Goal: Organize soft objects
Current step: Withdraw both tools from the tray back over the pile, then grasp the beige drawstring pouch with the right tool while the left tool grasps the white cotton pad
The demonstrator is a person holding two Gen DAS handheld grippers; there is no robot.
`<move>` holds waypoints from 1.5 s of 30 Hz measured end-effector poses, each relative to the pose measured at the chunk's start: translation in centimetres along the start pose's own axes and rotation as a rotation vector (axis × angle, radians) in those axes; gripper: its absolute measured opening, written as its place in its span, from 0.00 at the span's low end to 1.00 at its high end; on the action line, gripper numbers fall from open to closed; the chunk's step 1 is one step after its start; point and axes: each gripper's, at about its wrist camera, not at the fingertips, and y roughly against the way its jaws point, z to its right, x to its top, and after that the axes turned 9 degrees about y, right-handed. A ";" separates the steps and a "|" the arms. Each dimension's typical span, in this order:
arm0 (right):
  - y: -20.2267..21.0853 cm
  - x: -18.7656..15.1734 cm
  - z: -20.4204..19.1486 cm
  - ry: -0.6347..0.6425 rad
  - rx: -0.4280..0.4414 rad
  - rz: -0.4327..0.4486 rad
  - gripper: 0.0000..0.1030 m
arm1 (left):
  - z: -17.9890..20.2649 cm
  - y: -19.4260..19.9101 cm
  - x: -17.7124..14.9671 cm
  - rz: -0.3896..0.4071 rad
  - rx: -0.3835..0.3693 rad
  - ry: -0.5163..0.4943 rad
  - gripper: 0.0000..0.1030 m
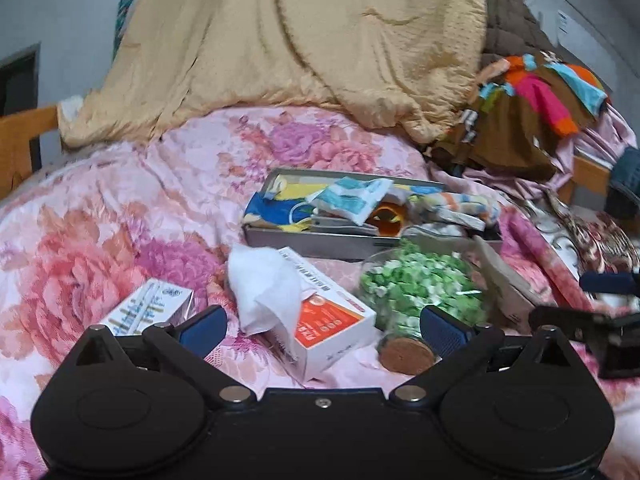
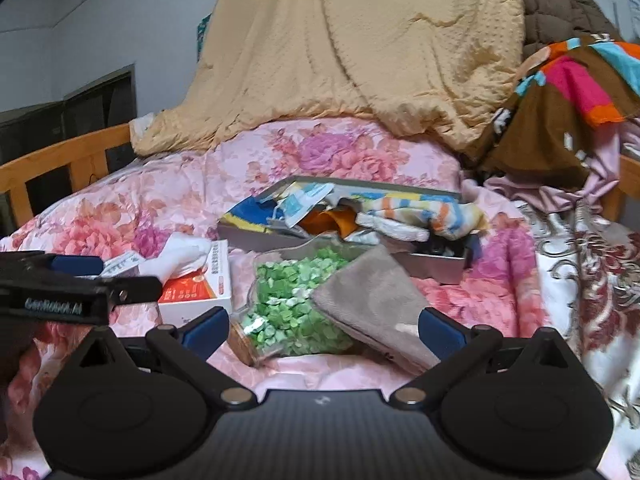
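Floral bedspread (image 1: 120, 200), crumpled white tissue (image 1: 268, 288), perhaps blurred

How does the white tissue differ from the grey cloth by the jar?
The white tissue is crumpled and bunched; the grey cloth looks folded flat with a clean edge. The tissue lies draped over the orange-and-white box, left of the jar of green pieces; the cloth leans against the jar's right side. The tissue looks thin, the cloth thicker and ribbed. Both are soft, outside the grey tray, and held by neither tool.
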 end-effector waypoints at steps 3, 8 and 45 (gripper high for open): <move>-1.1 0.1 -0.5 0.030 0.011 -0.004 1.00 | -0.9 -1.2 0.3 -0.017 0.011 0.042 0.99; -2.7 0.2 -1.5 0.105 -0.060 -0.008 0.95 | -1.6 -2.8 0.3 -0.031 0.051 0.093 0.97; -3.4 0.7 -1.6 0.086 -0.014 -0.032 0.15 | 2.2 -3.2 -0.6 -0.113 -0.105 0.072 0.02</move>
